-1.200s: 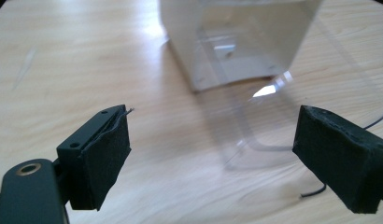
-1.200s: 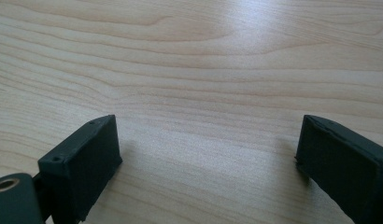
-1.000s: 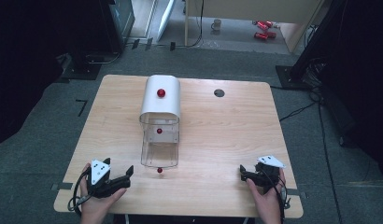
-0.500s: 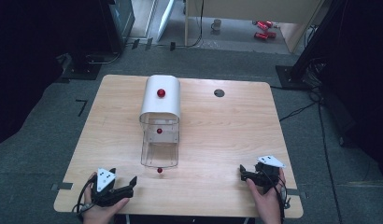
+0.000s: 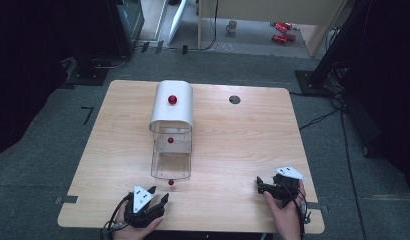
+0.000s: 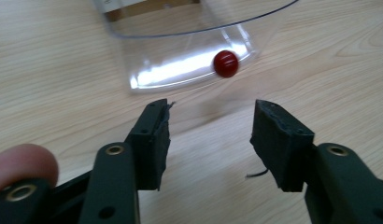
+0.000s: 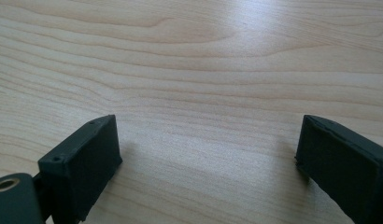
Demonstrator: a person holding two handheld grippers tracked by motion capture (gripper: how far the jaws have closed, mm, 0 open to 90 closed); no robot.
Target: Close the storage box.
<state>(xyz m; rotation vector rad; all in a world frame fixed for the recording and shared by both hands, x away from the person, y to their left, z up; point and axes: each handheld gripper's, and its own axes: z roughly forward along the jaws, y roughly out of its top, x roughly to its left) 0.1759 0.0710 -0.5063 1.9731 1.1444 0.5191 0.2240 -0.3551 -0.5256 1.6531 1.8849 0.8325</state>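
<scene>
Red knob [image 5: 171,182] on the near lip of the clear drawer [image 5: 171,165] was what our work turned on; in the high view it sat just off the drawer's front edge, near the counter's [image 5: 243,145] near side, ahead of our left gripper [image 5: 158,196].

Starting at the left, that gripper rested at the counter's near edge with its jaws apart and empty. In the left gripper view the knob [image 6: 226,63] showed against the curved clear front [image 6: 189,70], beyond the jaws and a little right of the gap's middle, well clear of both pads. We judged the step to be the approach to the knob, with no contact made. The next move would call for carrying the jaws forward and slightly right, centring the knob between them, then closing on it squarely so it would not slip.

Further along, the drawer stood pulled out from under a white cover [image 5: 172,106], which carried a second red knob [image 5: 172,99]; a third red dot [image 5: 170,140] showed through the clear part.

At the right, our right gripper [image 5: 260,183] lay on bare wood, jaws wide apart, holding nothing, well apart from the drawer.

We could not tell how the knob joined the drawer, nor whether the drawer held anything. Glare washed out the clear front, and both forearms were cut off by the bottom edge.
</scene>
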